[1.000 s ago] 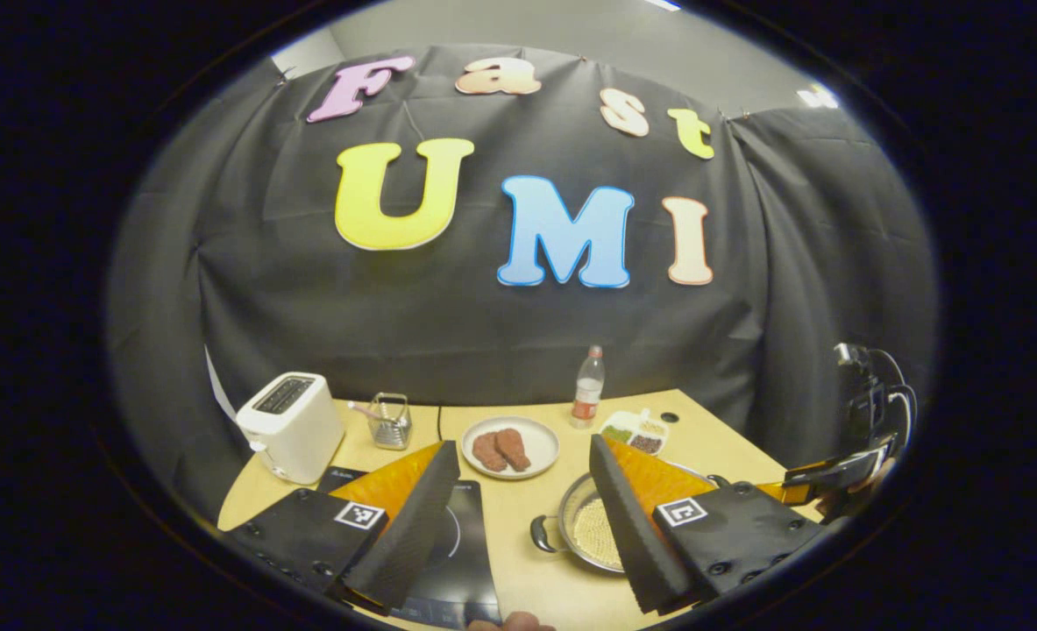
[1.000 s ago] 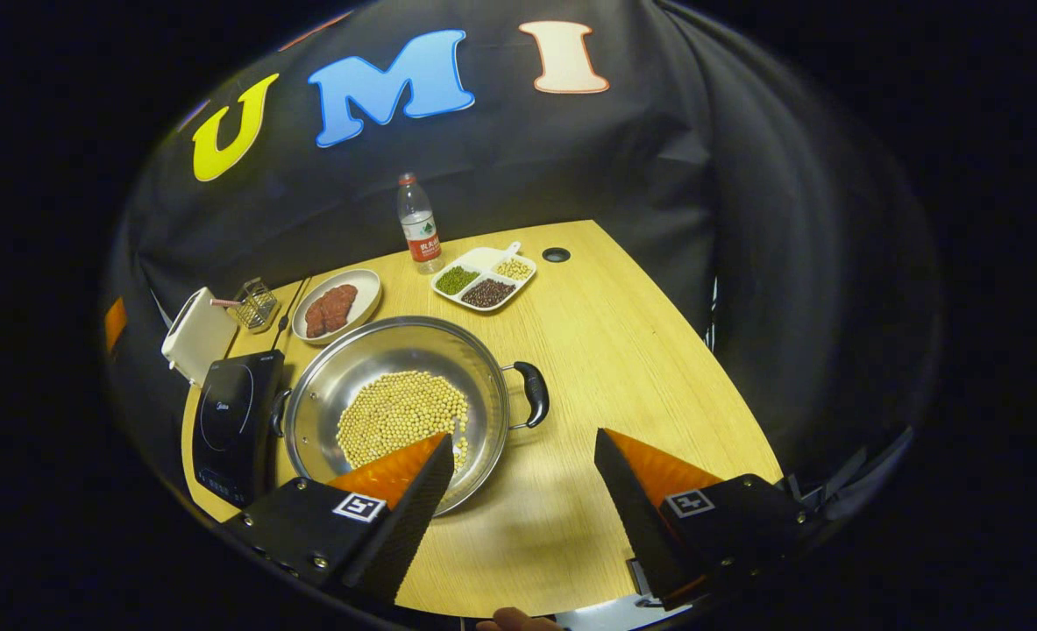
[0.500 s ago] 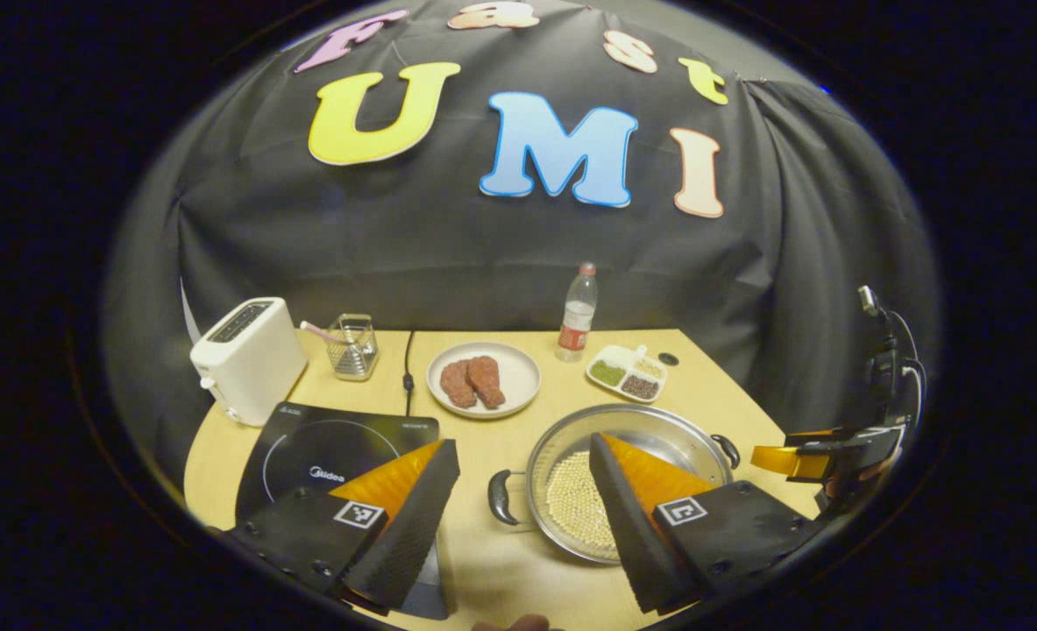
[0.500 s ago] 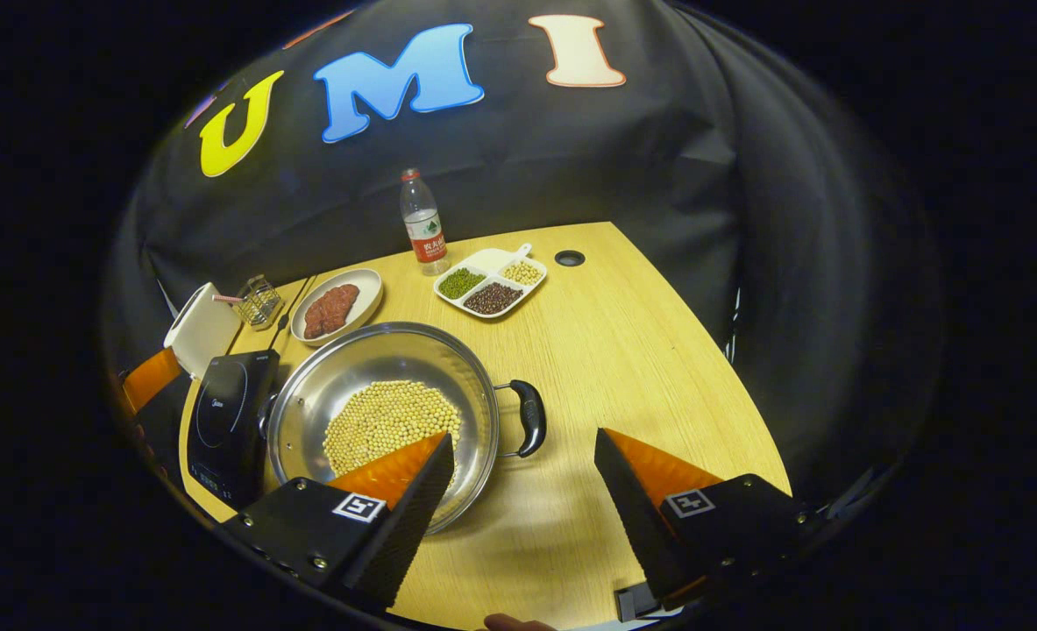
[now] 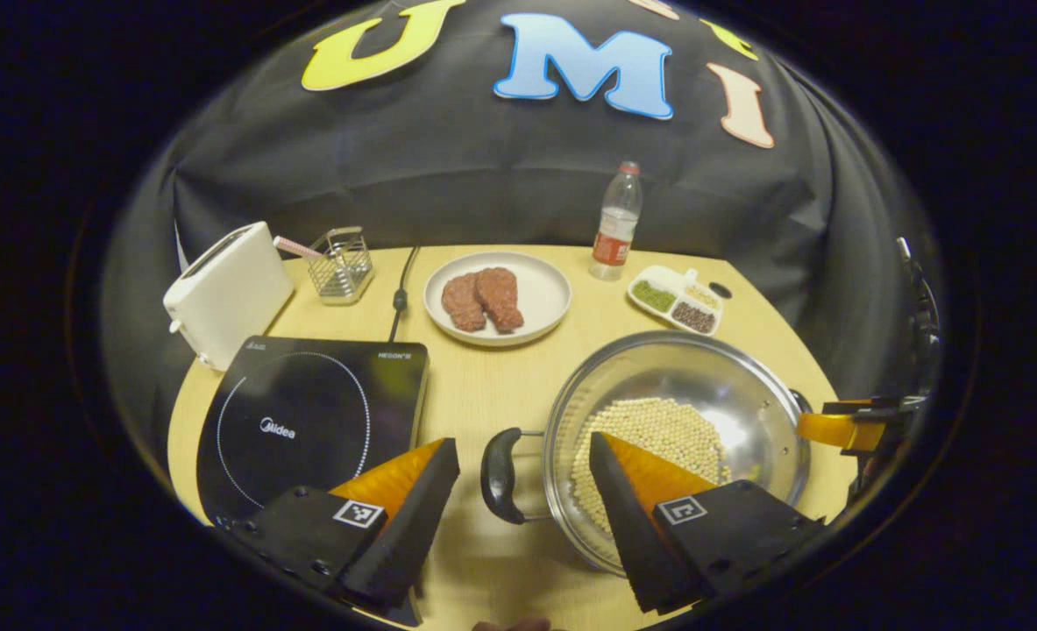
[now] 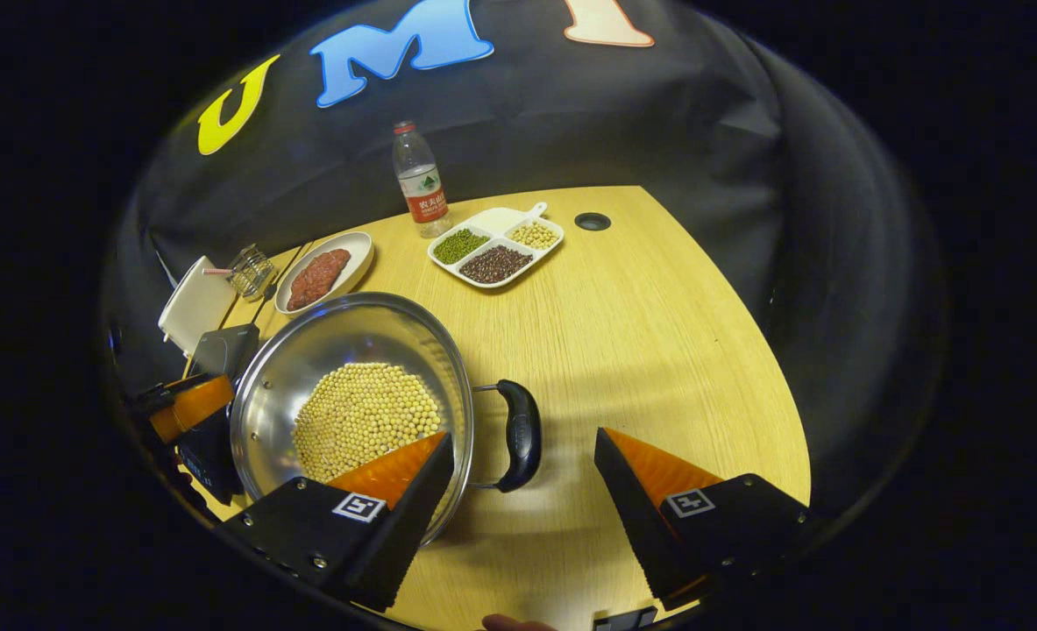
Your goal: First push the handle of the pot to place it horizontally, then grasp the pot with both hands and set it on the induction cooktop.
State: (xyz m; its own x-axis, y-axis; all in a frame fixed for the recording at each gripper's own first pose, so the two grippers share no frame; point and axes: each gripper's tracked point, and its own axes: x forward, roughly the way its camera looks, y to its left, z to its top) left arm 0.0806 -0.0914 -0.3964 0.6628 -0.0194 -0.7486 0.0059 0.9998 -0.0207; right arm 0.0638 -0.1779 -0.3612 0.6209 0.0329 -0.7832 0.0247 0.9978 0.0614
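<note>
The pot point(image 5: 676, 438), steel and holding a layer of pale beans, stood on the table point(image 5: 483, 386) toward its right edge in the left gripper view, just to the right of the induction cooktop point(image 5: 308, 429), which lay near the left edge. The pot's left handle point(image 5: 498, 475) lay between the fingers of the left gripper point(image 5: 522, 517), whose jaws stood wide apart and touched nothing. The line through the two handles ran roughly across the table, left to right. The right gripper point(image 5: 842, 429) showed beyond the pot's far rim.

In the right gripper view, the pot point(image 6: 351, 403) lay to the left, and its right handle point(image 6: 518, 434) sat between the spread fingers of the right gripper point(image 6: 522, 517), closer to the left finger, ungripped. Each gripper looked nearest to its own handle, so the two-handed grasp seemed the step at hand.
</note>
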